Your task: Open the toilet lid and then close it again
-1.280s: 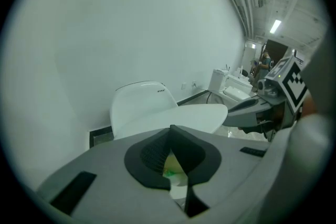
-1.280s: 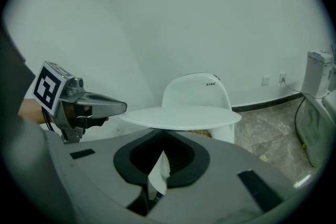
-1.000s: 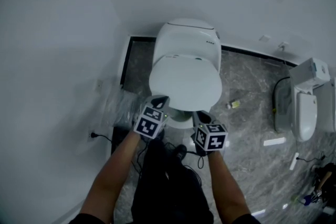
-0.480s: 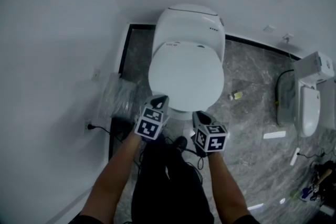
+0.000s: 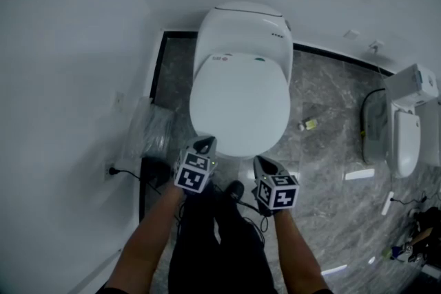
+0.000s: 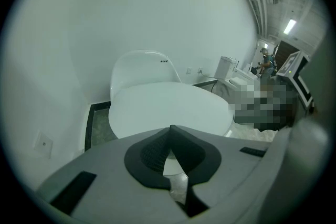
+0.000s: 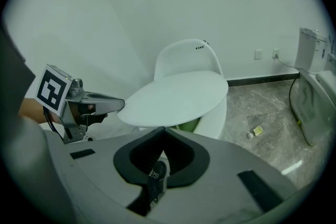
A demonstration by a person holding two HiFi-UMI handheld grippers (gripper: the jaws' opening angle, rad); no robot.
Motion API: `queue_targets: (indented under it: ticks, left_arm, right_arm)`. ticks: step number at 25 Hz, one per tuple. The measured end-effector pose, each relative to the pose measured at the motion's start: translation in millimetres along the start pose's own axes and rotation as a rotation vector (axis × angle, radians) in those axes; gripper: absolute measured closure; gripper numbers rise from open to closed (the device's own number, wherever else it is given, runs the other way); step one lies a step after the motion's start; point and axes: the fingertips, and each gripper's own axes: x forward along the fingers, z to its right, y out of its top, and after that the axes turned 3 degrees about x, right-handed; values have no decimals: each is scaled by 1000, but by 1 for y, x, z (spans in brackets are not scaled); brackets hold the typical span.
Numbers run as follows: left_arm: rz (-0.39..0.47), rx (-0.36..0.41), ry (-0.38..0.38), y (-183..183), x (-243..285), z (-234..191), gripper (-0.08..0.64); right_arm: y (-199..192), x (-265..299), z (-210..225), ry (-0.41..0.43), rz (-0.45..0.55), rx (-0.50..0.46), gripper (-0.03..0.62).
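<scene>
The white toilet (image 5: 241,31) stands against the wall, and its lid (image 5: 239,103) lies down flat over the bowl. My left gripper (image 5: 205,142) hovers just in front of the lid's front left edge, jaws shut with nothing between them. My right gripper (image 5: 264,163) hangs a little off the front right edge, apart from the lid, its jaws also closed on nothing. In the left gripper view the lid (image 6: 168,105) fills the space just past the left gripper (image 6: 170,128). From the right gripper (image 7: 164,129) I see the lid (image 7: 178,97) side-on, with the left gripper (image 7: 113,104) near its rim.
A second toilet (image 5: 406,127) stands at the right. A small bottle (image 5: 307,124) and a white strip (image 5: 360,175) lie on the grey marble floor. A plastic-wrapped bundle (image 5: 148,134) and a plugged wall socket (image 5: 110,170) are at the left. The person's shoe (image 5: 234,191) is below the grippers.
Both grippers have sunk toward the floor in front of the toilet, and the toilet now looms larger in the head view. The lid has stayed down.
</scene>
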Motion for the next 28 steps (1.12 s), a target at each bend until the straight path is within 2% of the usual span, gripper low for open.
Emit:
queue_targets:
  ticks: [9,14,28]
  left_arm:
    - [-27,-6,-7,-31,18,4,552]
    - [-39,-16,-17,-48,29,4,553]
    - [-66,-39,-25,-82,57,4,552]
  right_arm:
    - [-14,-4,5,-15,25,28,581]
    - [-11,8,8,-12,37,3,581]
    - [-46,63,26,-32,-52,-35,581]
